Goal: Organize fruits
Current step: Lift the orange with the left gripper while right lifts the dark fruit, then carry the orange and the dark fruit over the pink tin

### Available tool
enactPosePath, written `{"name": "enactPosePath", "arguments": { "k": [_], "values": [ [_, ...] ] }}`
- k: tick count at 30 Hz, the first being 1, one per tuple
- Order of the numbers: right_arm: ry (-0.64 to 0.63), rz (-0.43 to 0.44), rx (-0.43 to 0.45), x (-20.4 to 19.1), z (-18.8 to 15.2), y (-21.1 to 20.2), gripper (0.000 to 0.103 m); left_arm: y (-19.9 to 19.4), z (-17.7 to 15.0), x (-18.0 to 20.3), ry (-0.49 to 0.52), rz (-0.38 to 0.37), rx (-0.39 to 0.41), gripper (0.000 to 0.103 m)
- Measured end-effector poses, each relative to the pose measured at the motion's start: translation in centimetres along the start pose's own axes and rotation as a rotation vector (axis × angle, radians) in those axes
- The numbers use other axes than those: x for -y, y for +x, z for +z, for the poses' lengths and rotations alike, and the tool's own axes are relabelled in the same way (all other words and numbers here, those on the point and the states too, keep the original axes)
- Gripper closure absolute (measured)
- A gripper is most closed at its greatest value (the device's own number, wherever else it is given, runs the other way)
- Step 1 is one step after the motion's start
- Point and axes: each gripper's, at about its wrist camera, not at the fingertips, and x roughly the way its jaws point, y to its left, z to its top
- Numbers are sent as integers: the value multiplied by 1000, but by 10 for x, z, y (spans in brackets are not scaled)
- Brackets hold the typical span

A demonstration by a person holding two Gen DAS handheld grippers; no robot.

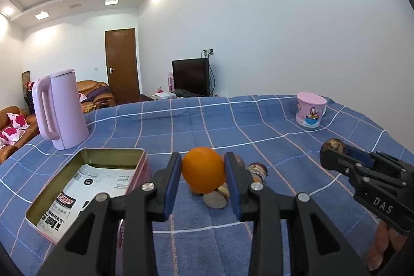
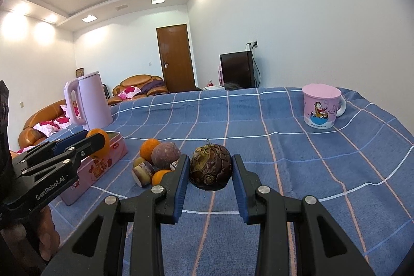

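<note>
Left wrist view, pink tin (image 1: pixel 85 188) lower left, my left gripper (image 1: pixel 203 170) pinching an orange (image 1: pixel 203 170) at centre above the blue cloth (image 1: pixel 258 126), my right gripper (image 1: pixel 333 149) clamping a wrinkled passion fruit (image 1: pixel 333 144) at right.

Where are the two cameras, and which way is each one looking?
Left wrist view: sits on the left gripper, looking forward along its fingers at the orange it holds, above the blue checked cloth; the right gripper and a hand show at the right edge.
Right wrist view: sits on the right gripper, looking along its fingers at the dark wrinkled fruit it holds; the left gripper shows at left.
Both share: pink tin, fruit pile, pink kettle, cartoon mug.
</note>
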Motion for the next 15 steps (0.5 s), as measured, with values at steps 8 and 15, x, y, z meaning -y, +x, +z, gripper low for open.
{"name": "enactPosePath", "arguments": {
  "k": [8, 15],
  "values": [
    [-31, -11, 29, -5, -1, -5, 68, -3, 1, -3, 7, 33, 26, 67],
    [-50, -17, 46, -9, -2, -8, 68, -4, 1, -8, 5, 55, 37, 67]
  ]
}}
